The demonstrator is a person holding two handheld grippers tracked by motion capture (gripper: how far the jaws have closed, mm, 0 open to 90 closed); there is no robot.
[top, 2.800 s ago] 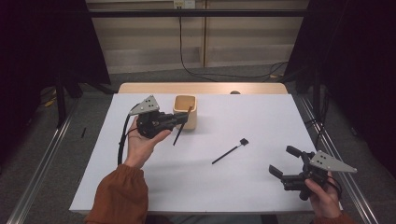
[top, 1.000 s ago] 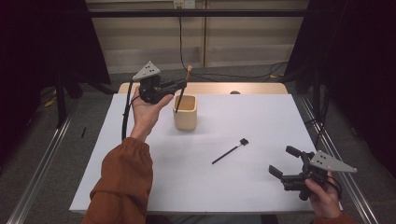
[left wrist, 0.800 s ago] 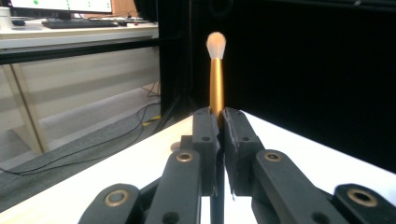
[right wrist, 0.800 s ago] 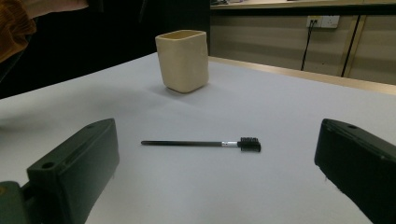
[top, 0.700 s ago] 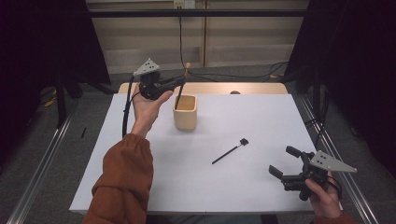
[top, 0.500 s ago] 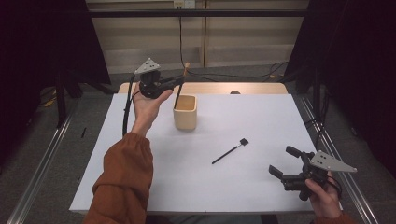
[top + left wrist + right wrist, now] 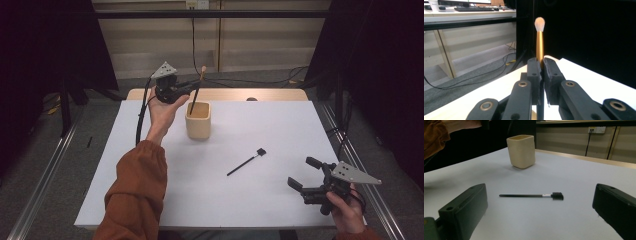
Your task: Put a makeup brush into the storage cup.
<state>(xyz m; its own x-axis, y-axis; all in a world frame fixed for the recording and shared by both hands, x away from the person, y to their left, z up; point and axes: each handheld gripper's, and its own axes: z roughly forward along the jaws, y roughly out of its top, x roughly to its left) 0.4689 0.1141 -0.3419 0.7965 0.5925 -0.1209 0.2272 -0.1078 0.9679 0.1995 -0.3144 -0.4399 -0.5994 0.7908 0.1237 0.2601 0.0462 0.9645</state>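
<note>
— From where I stood, the right gripper [image 7: 306, 186] sat nearest, low over the white surface [image 7: 280, 125], well to the near right of the cup. Its jaws were wide apart with nothing between them.

— And the little black brush?

— The spoolie brush [image 7: 531, 195] lay flat on the surface between that gripper and the cup [image 7: 198, 120], touching neither, bristle end toward the right.

— What about the other hand?

— The left gripper [image 7: 192, 89] was held up just behind and left of the cup, jaws clamped together on the makeup brush [image 7: 539, 42] partway along its gold handle, bristles up. The handle's lower end pointed down at the cup's mouth; I couldn't tell whether it was inside yet.

— So how should the drop have gone?

— I'd have kept the handle nearly upright and centred over the opening, lowered it until the end was well below the rim, then parted the jaws slowly. Letting go high or off-centre could have tipped that light cup or bounced the brush out.
</note>
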